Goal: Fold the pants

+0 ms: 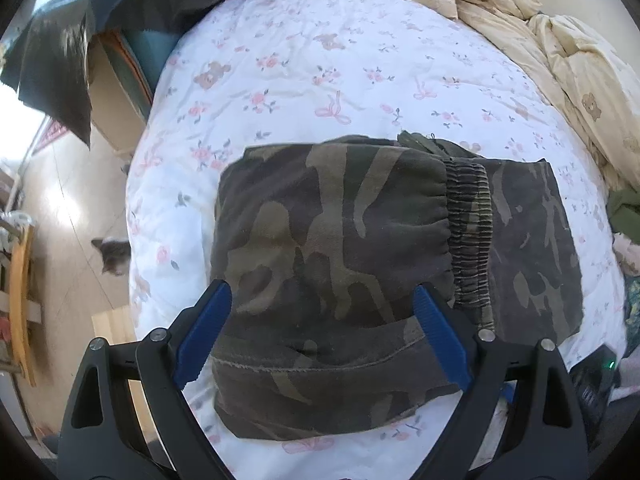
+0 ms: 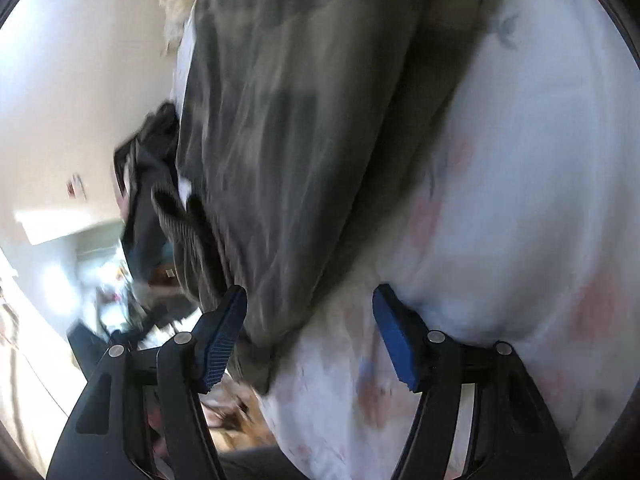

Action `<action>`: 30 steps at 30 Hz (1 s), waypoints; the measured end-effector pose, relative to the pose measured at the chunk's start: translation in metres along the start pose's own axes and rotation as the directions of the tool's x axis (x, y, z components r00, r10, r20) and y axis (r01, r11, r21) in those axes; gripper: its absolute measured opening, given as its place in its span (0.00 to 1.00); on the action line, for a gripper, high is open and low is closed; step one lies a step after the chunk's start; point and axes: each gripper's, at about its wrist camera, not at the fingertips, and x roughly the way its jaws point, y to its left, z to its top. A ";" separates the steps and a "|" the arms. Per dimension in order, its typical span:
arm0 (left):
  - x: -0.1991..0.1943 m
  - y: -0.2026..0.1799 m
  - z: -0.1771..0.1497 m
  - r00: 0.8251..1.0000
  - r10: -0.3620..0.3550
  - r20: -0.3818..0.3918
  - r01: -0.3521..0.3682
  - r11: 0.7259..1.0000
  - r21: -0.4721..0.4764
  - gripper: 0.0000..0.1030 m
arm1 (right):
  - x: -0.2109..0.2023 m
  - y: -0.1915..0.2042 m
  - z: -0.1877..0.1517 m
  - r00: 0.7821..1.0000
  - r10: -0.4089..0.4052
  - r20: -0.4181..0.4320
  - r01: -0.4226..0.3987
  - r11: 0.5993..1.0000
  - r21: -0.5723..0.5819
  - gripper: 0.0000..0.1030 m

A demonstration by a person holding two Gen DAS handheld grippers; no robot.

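Left to right, left wrist view first: a grey cat (image 1: 110, 258) sits on the pale floor off the left edge of the bed. The white floral-print bed sheet (image 1: 288, 60) carries everything. The camouflage-pattern cotton pants (image 1: 340, 264) lie near the bed's near edge, already folded into a compact rectangle, with the ribbed elastic cuff (image 1: 468, 236) on top toward the right. A crumpled cream quilt (image 1: 520, 28) is bunched at the far right corner, well apart from the pants.

The left gripper (image 1: 320, 328) hovers over the near part of the bundle, jaws spread wide, nothing held; whether the blue pads touch the cloth I can't tell.

The right wrist view is motion-blurred. The right gripper (image 2: 310, 336) has its jaws parted, not clamping. A corner of the pants (image 2: 304, 140) sits between the pads, but neither pad presses on it.

My read: the fold is mostly done and both tools are free. What's left is tidying.

How to do it well:
- square the right-hand edge so the lower layer doesn't stick out past the cuff
- press flat from the centre outward, don't drag, or the top layer slides
- grip only the top layers, not the sheet underneath
- keep the bundle inboard of the near edge
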 end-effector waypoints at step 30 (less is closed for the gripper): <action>0.008 -0.144 0.099 0.986 -0.084 -0.146 0.110 0.976 0.187 0.88 | -0.093 0.116 0.031 0.907 -0.030 0.420 0.220 0.883 -0.414 0.11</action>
